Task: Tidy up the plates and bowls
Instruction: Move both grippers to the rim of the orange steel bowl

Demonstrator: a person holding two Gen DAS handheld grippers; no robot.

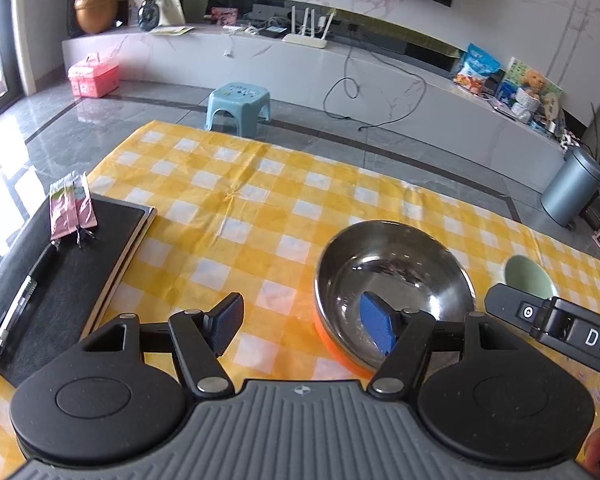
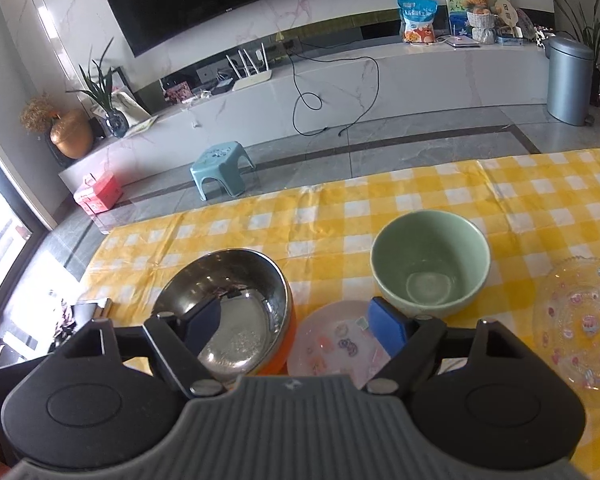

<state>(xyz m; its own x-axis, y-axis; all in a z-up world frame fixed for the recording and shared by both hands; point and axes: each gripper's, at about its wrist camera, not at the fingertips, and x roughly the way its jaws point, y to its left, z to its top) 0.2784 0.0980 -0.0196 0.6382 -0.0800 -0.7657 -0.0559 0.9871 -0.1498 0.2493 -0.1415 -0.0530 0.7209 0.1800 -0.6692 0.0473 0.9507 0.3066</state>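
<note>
Counter under a yellow-and-white checked cloth (image 1: 260, 208), far edge dropping to grey tile floor. On its left side a flat black board (image 1: 72, 264) w/ pink packets (image 1: 70, 208) and a dark pen on top, sitting well apart from the dishes. Round stainless-steel bowl w/ orange outside (image 1: 392, 280) sits mid-counter; the left gripper (image 1: 304, 324) is spread wide, its right pad over the steel bowl's near rim, left pad over bare cloth, gripping nothing. Pale green ceramic bowl (image 2: 430, 262) stands upright just right of the steel one. Small frosted pink patterned plate (image 2: 340, 340) lies in front, between the two bowls. Right gripper (image 2: 296, 326) also spread, empty: left pad over the steel bowl, right pad near the green bowl's near wall. Clear glass patterned plate (image 2: 580, 320) further right, apart from the green bowl. Open cloth behind the bowls up to the far edge. Beyond: blue plastic stool (image 2: 220, 168) and grey bin (image 2: 570, 80) on the floor.
</note>
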